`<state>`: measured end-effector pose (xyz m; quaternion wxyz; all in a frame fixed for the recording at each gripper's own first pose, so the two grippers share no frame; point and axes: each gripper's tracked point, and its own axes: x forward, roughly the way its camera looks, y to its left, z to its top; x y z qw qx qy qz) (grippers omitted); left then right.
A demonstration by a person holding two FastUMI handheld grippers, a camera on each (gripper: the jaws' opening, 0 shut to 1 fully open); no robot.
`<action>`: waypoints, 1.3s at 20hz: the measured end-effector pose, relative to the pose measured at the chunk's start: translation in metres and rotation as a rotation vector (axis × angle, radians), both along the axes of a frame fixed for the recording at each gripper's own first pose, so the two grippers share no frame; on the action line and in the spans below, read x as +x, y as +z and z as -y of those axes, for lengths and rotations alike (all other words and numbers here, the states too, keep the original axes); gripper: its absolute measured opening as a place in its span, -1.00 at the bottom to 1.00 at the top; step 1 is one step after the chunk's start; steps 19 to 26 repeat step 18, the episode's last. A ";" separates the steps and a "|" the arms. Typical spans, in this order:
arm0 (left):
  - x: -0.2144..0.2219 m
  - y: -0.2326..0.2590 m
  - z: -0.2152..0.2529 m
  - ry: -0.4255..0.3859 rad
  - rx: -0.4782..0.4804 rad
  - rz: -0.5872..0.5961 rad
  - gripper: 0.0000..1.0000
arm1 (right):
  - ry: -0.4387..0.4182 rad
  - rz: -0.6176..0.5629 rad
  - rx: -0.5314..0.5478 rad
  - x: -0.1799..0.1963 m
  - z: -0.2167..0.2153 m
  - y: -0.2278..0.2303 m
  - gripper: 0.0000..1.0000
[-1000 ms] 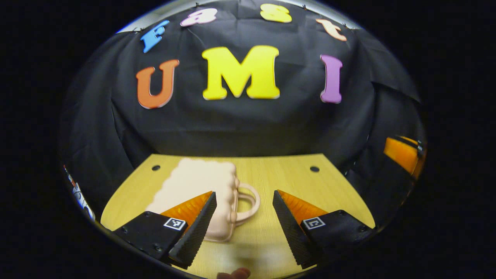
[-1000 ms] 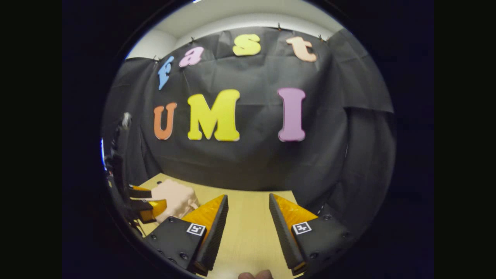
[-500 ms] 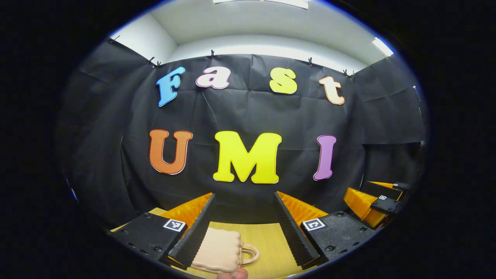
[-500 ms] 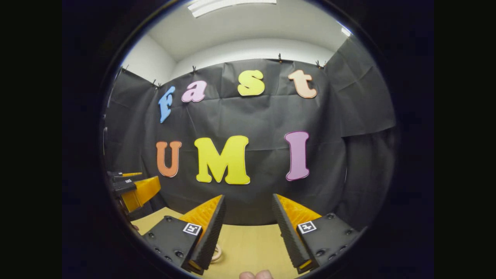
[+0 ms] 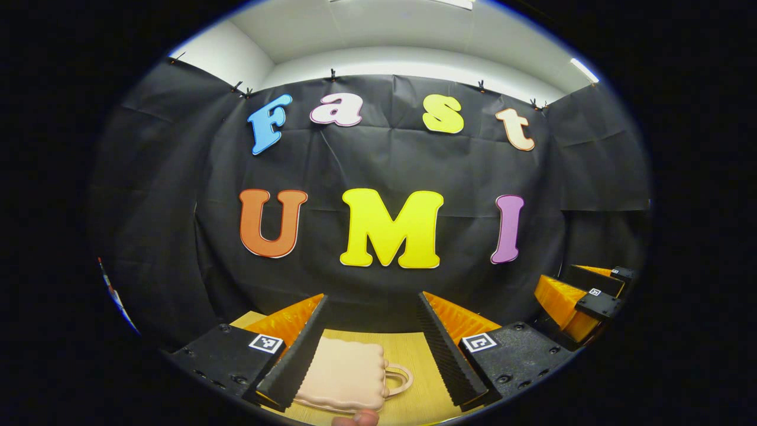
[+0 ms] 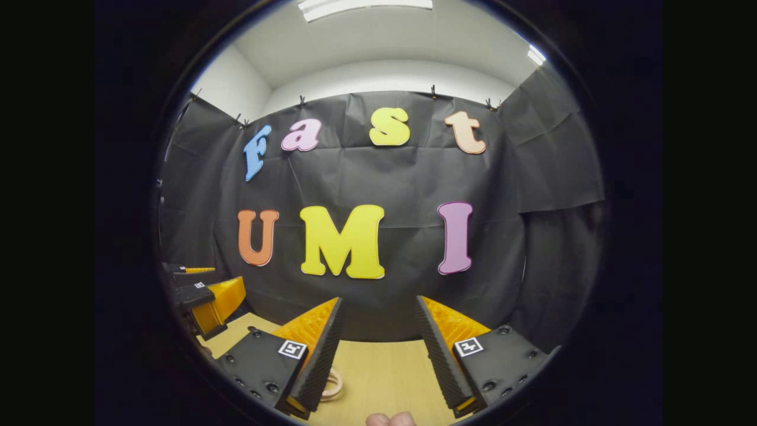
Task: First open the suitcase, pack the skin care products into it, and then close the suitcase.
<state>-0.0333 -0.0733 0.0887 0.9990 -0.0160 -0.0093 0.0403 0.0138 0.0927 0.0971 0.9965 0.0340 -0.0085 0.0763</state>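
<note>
A small pale pink suitcase (image 5: 346,376) lies flat and closed on the wooden table (image 5: 417,355), its loop handle (image 5: 400,379) pointing right. My left gripper (image 5: 372,296) is raised above and in front of it, open, with nothing between its fingers. In the right gripper view, part of the handle (image 6: 335,384) peeks out beside the left finger. My right gripper (image 6: 379,300) is also held up and open, empty, over bare table (image 6: 378,373). Each gripper sees the other off to the side: the right gripper (image 5: 576,299) and the left gripper (image 6: 208,296).
The black cloth wall stands close behind the table's far edge. A person's fingertip (image 5: 355,419) shows at the bottom edge, and fingertips (image 6: 390,420) show likewise in the right gripper view. White ceiling with lights is above.
Both grippers have lifted and tilted upward over the last second, so the suitcase dropped to the bottom of the left gripper view. Both stayed open. Little moved in the last half second.
</note>
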 end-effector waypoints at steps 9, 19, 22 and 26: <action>-0.007 -0.005 -0.006 0.014 0.009 -0.018 0.87 | 0.024 0.005 -0.014 -0.004 -0.010 -0.002 0.44; -0.010 -0.006 -0.011 0.033 0.031 -0.026 0.88 | 0.038 -0.002 -0.008 -0.003 -0.015 -0.006 0.44; -0.010 -0.006 -0.011 0.033 0.031 -0.026 0.88 | 0.038 -0.002 -0.008 -0.003 -0.015 -0.006 0.44; -0.010 -0.006 -0.011 0.033 0.031 -0.026 0.88 | 0.038 -0.002 -0.008 -0.003 -0.015 -0.006 0.44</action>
